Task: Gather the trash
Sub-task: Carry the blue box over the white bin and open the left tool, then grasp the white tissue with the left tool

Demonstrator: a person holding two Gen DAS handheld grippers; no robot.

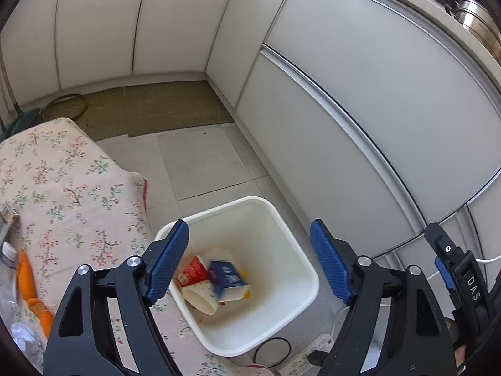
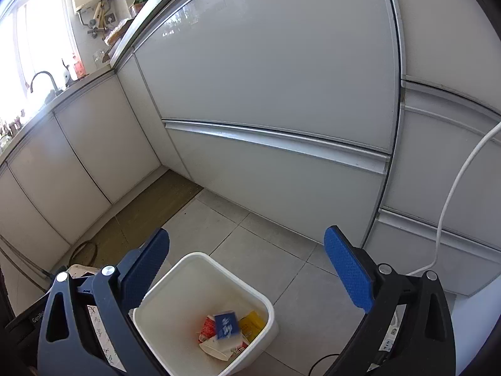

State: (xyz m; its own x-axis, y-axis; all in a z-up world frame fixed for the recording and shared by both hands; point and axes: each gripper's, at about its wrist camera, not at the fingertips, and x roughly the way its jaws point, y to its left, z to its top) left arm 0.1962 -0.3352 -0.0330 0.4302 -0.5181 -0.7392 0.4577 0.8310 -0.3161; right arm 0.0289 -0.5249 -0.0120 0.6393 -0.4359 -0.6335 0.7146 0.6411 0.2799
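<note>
1. The left gripper (image 1: 249,261) hangs over the bin (image 1: 283,216) with its blue pads spread wide and nothing between them. The right gripper (image 2: 247,277) is likewise released and empty, also above the bin (image 2: 200,258).

2. In the bin lie a blue carton (image 1: 227,277), a red wrapper (image 1: 192,271), a paper cup (image 1: 200,296) and something yellow (image 2: 252,322). The carton is blurred in both views, so I judge it is dropping or just landed.

3. Just left of the bin is a cloth (image 1: 72,185) with a floral print. At its near edge are an orange item (image 1: 26,277), a clear bottle (image 1: 7,255) and crumpled foil (image 1: 26,340), which look like trash yet to be collected.

4. Risks, as I judge them:
   - The bin touches the cloth's edge, and a low swing of either gripper could knock the light bin over and spill it.
   - A black loop (image 1: 272,352) and a power strip (image 1: 308,357) lie on the floor beside the bin, and a white cable (image 2: 454,185) hangs on the right. Any could snag a gripper.
   - The bottle is smooth and may slip from the pads.

5. Farther off are a brown mat (image 1: 162,108), then cabinets (image 1: 344,100), with a steel pot (image 1: 472,20) on the counter above.
</note>
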